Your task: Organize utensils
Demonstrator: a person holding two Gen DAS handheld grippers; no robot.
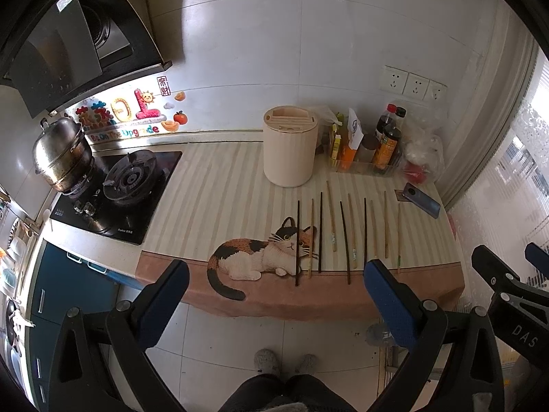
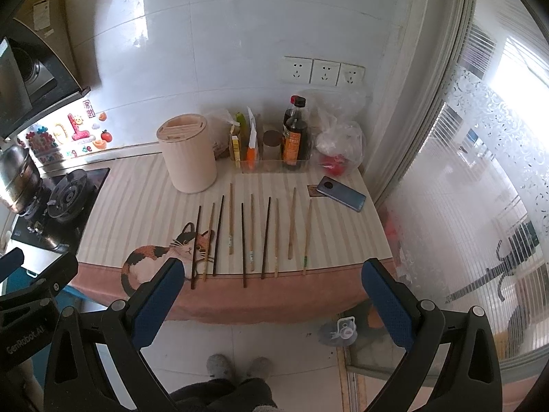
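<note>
Wooden chopsticks (image 2: pixel 251 231), striped cloth mat (image 2: pixel 144 192), matt cream holder (image 2: pixel 188 152), glossy wall tiles (image 2: pixel 240 27)

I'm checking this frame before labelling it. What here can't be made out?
- Holder: slot contents unseen in either view; the top faces away.
- Bottles: label print too small.
- Bag: crinkled plastic blurs the red contents.
- Chopsticks: band markings too small.
- Left gripper and right gripper: open, empty.

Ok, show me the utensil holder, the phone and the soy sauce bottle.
Utensil holder (image 1: pixel 290 151): left wrist view, front of its cream wall.
Phone (image 2: pixel 341 194): right wrist view, middle of its blue back.
Soy sauce bottle (image 2: pixel 295 140): right wrist view, orange label.
</note>
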